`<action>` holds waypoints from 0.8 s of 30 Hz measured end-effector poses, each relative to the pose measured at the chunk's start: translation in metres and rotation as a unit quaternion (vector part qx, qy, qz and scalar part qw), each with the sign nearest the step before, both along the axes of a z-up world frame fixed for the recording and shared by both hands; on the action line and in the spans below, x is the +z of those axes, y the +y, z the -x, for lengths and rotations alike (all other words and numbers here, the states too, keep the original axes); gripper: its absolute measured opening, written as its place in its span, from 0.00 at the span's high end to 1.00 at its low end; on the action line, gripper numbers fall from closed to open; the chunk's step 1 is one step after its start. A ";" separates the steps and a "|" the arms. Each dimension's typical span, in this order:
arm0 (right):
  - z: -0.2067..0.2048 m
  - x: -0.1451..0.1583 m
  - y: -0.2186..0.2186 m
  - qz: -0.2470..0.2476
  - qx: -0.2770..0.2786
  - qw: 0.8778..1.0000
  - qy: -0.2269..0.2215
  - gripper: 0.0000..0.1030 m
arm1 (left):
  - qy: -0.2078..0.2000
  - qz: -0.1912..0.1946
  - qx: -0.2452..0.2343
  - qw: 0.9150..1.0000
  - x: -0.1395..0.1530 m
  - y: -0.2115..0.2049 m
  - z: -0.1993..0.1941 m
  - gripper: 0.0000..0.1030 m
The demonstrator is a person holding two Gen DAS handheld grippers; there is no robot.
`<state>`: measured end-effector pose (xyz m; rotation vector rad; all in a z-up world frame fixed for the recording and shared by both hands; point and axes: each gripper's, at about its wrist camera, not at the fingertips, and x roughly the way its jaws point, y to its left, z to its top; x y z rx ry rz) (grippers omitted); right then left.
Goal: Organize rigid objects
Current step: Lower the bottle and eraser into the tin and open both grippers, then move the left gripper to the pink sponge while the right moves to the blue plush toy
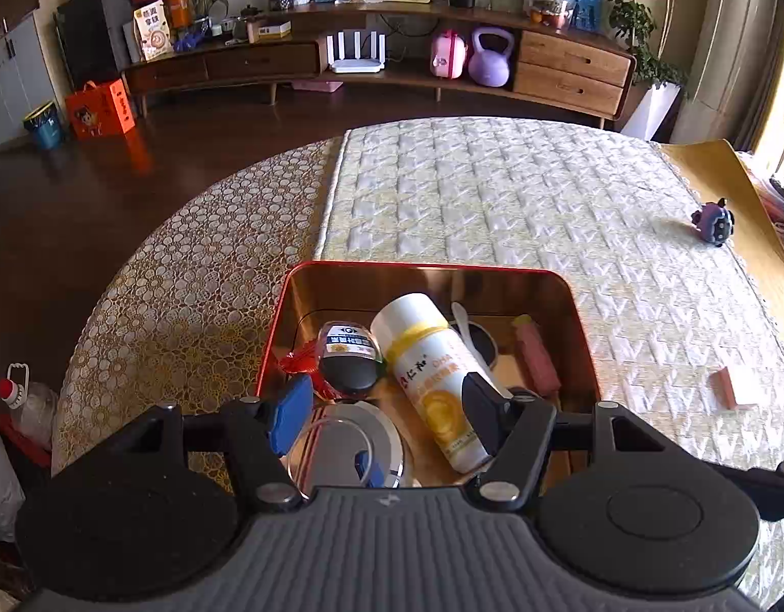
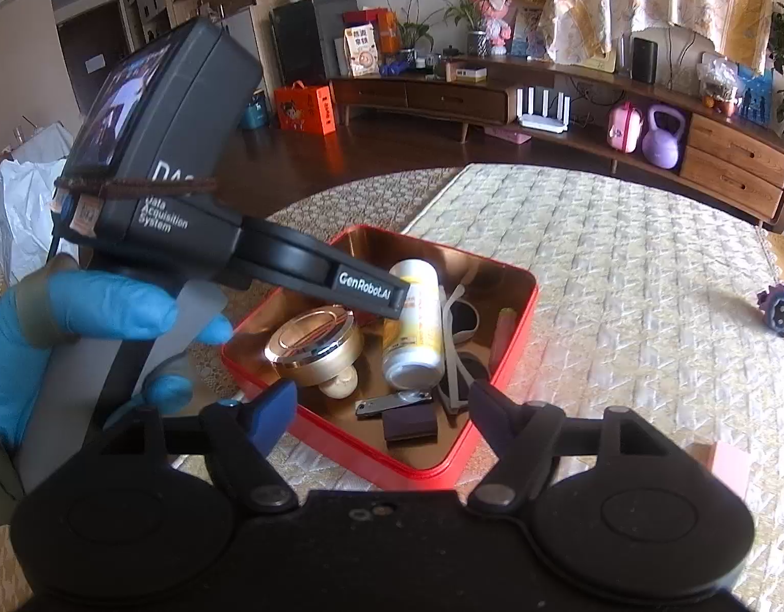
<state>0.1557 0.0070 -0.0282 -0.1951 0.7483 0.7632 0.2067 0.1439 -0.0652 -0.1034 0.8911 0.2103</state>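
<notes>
Inside the red tin (image 1: pixel 275 336), at its left, lay a black-capped jar (image 1: pixel 348 362), and just right of it a white bottle (image 1: pixel 427 372) on its side, with a pink bar (image 1: pixel 537 359) against the tin's right wall. The left gripper (image 1: pixel 387 408) hung over the tin's near edge, jaws wide and holding nothing. The right gripper (image 2: pixel 382 408) stood at the tin's near rim, jaws likewise wide and bare. Well right of the tin, a purple toy (image 1: pixel 713 219) and a pink box (image 1: pixel 736 387) sat on the quilted cloth (image 1: pixel 494 194).
</notes>
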 end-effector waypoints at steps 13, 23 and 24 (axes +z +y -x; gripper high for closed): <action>0.010 0.022 -0.062 -0.036 -0.062 0.996 -0.044 0.07 | -0.035 -0.006 -0.025 0.999 0.031 -0.042 0.029 0.25; -0.011 0.030 -0.134 -0.065 -0.148 0.984 -0.071 0.00 | -0.053 -0.007 -0.046 0.998 0.038 -0.089 0.036 0.20; -0.014 0.030 -0.141 -0.065 -0.154 0.983 -0.070 0.00 | -0.053 -0.006 -0.049 0.997 0.037 -0.095 0.035 0.20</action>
